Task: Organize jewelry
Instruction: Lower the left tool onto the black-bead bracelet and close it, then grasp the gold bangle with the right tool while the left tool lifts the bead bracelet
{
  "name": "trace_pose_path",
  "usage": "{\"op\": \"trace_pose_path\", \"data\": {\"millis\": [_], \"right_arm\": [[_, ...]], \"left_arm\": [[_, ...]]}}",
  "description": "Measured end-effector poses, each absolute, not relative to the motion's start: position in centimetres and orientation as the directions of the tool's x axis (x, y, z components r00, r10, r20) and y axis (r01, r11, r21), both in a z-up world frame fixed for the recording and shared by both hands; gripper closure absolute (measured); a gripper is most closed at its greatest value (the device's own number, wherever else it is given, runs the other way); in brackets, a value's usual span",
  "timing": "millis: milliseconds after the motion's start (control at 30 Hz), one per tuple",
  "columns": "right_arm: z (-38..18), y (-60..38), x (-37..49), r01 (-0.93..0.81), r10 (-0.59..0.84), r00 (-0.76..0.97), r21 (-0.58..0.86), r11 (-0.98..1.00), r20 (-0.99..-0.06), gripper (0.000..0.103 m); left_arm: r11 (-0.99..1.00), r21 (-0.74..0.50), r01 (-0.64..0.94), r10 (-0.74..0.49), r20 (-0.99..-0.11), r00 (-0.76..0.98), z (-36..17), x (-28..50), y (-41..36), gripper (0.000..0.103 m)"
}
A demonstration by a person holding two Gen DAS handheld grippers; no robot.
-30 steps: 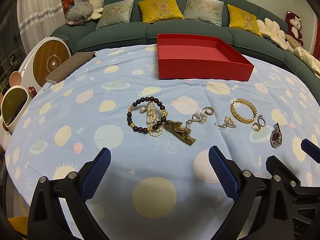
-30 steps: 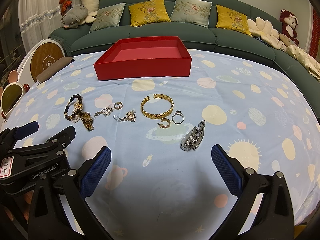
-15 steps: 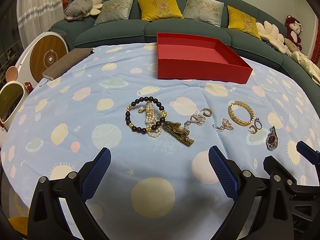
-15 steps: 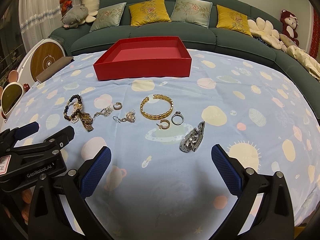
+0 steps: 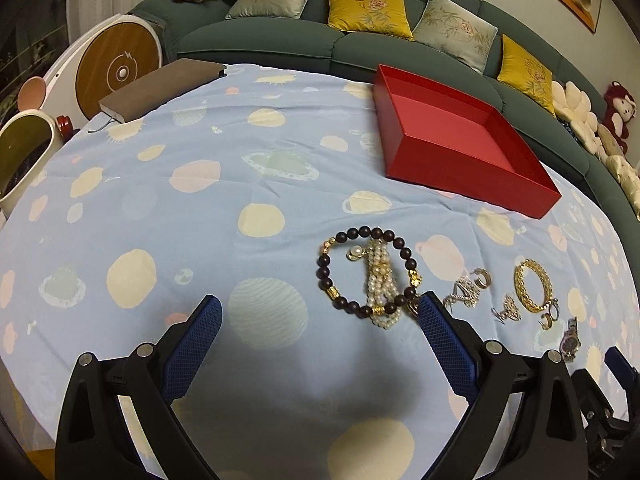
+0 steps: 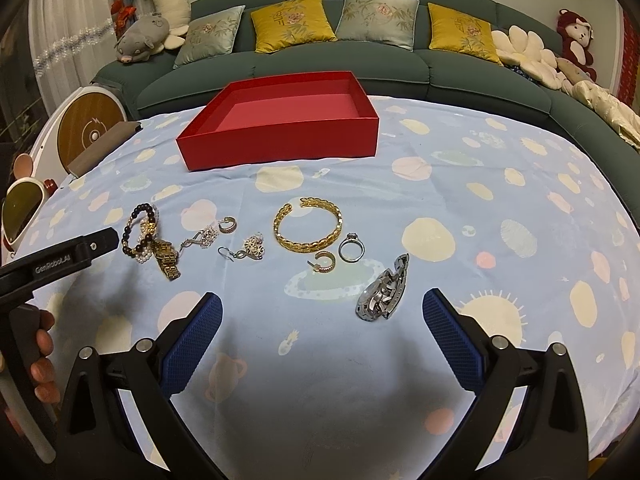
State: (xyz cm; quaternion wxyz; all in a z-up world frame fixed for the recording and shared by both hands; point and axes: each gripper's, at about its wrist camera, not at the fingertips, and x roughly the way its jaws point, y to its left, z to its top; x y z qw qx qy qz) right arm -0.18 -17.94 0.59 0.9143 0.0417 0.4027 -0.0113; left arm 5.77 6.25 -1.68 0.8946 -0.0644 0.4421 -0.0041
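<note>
Jewelry lies in a row on the blue patterned cloth (image 6: 460, 184). A dark bead bracelet (image 5: 370, 272) (image 6: 138, 230) rings a pearl strand (image 5: 380, 280). Rightward lie a gold watch (image 6: 166, 260), earrings (image 6: 252, 249), a gold bangle (image 6: 308, 224) (image 5: 534, 286), a silver ring (image 6: 351, 247), a hoop earring (image 6: 324, 262) and a silver watch (image 6: 384, 290) (image 5: 570, 340). The empty red box (image 6: 280, 122) (image 5: 460, 136) stands behind. My left gripper (image 5: 320, 312) is open just before the bead bracelet. My right gripper (image 6: 322, 308) is open, the silver watch between its fingertips.
A brown book (image 5: 160, 88) lies at the cloth's far left edge. A green sofa (image 6: 360, 56) with cushions curves behind the table. A white round device (image 5: 116, 68) stands at the left. The left gripper's body (image 6: 52, 264) shows at the left of the right wrist view.
My left gripper has moved forward and swung left, so the jewelry now sits to its right, close to its right fingertip. My right gripper has edged slightly forward. Both stay open.
</note>
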Motion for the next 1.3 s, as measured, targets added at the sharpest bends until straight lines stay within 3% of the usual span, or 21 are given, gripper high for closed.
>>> {"op": "trace_pose_path", "data": {"millis": [133, 167, 233, 500, 567, 700, 733, 1300], "right_arm": [[0.6, -18.0, -0.1, 0.057, 0.019, 0.675, 0.078, 0.995, -0.738, 0.005], [0.6, -18.1, -0.1, 0.058, 0.021, 0.675, 0.081, 0.995, -0.737, 0.005], [0.7, -18.1, -0.1, 0.058, 0.025, 0.676, 0.087, 0.995, -0.736, 0.005], [0.8, -18.3, -0.3, 0.051, 0.038, 0.678, 0.098, 0.994, -0.734, 0.005], [0.8, -18.3, -0.3, 0.05, 0.038, 0.679, 0.098, 0.994, -0.733, 0.005], [0.8, -18.2, -0.3, 0.052, 0.036, 0.679, 0.097, 0.994, -0.733, 0.005], [0.8, -18.2, -0.3, 0.052, 0.035, 0.679, 0.096, 0.994, -0.733, 0.005], [0.8, -18.6, 3.4, 0.034, 0.033, 0.695, 0.078, 0.996, -0.718, 0.005]], "left_arm": [[0.99, -0.126, -0.054, -0.068, -0.792, 0.606, -2.1, 6.8, 6.5, 0.009], [0.99, -0.132, -0.055, -0.072, -0.794, 0.603, -2.2, 7.0, 6.6, 0.012], [0.99, -0.135, -0.042, -0.084, -0.798, 0.597, -2.5, 7.3, 6.5, 0.028], [0.995, -0.09, -0.037, -0.05, -0.802, 0.595, -3.9, 8.4, 6.1, 0.044], [0.997, -0.073, -0.035, -0.037, -0.795, 0.605, -3.9, 8.4, 5.9, 0.052], [0.998, -0.06, -0.013, -0.039, -0.787, 0.615, -3.9, 8.5, 5.6, 0.095], [0.997, -0.082, -0.003, -0.063, -0.791, 0.609, -3.8, 8.5, 5.7, 0.098], [0.955, -0.235, 0.183, -0.296, -0.673, 0.678, 2.8, 5.3, 3.0, 0.098]]}}
